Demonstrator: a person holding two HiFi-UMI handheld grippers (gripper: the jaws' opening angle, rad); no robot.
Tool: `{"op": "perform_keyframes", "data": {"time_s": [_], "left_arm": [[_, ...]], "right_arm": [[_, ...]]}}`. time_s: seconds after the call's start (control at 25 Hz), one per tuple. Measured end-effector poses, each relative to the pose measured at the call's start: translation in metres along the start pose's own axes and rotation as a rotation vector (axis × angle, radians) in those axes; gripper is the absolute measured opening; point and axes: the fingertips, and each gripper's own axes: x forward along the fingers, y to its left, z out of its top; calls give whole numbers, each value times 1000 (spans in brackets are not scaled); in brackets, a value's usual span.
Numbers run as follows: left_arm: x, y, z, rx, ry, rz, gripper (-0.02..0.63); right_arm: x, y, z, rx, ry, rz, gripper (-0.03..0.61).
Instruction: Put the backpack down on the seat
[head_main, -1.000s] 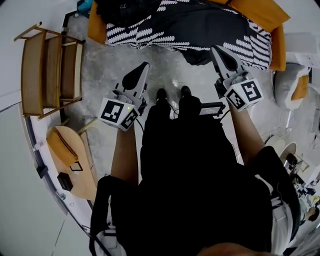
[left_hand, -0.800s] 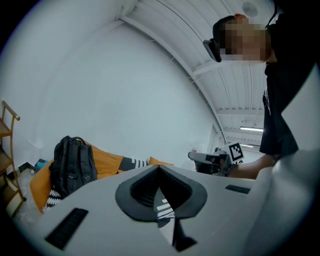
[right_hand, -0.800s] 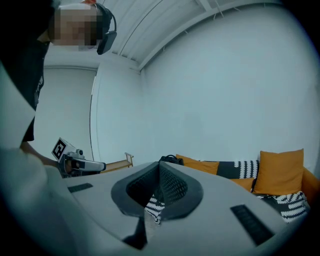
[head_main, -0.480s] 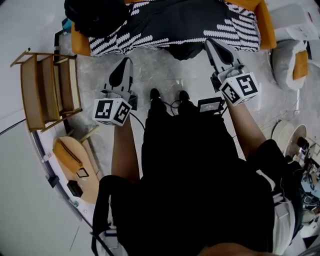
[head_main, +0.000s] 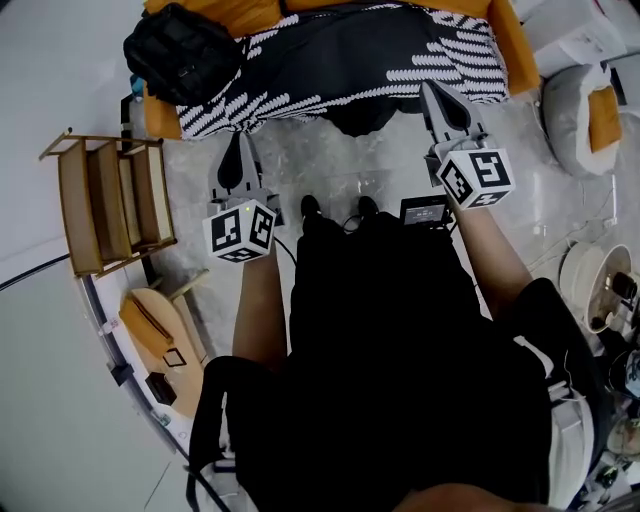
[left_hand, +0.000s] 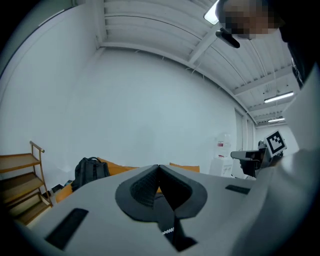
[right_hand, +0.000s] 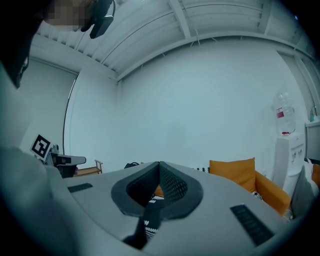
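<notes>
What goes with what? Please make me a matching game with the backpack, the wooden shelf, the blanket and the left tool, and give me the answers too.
Things:
1. backpack
2. wooden shelf
3. blanket
4. left tool

Descriptions:
A. black with a white pattern, spread over the sofa
B. shut, with nothing in it
C. plain black, at one end of the sofa
D. light brown, beside the sofa

Right pairs: 1-C, 2-D, 3-A, 4-B.
</notes>
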Motion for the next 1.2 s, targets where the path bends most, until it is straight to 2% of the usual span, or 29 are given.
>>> {"op": "perform_keyframes", "data": {"time_s": [0.2, 0.48, 0.68, 0.88, 1.2], "left_arm": [[-3, -22, -5, 6, 21, 17, 16], [-7, -43, -10, 16, 49, -34, 16], [-3, -51, -12, -29, 45, -40, 17], [-2, -54, -16, -46, 76, -71, 17], [0, -49, -14, -73, 61, -49, 17]], "right_arm": [[-11, -13, -10, 20, 16, 16, 31], [-17, -9, -18, 51, 19, 51, 31], [-18, -5, -16, 34, 32, 85, 31], [-11, -7, -20, 41, 47, 91, 31], [0, -5, -34, 79, 73, 108, 31]]}}
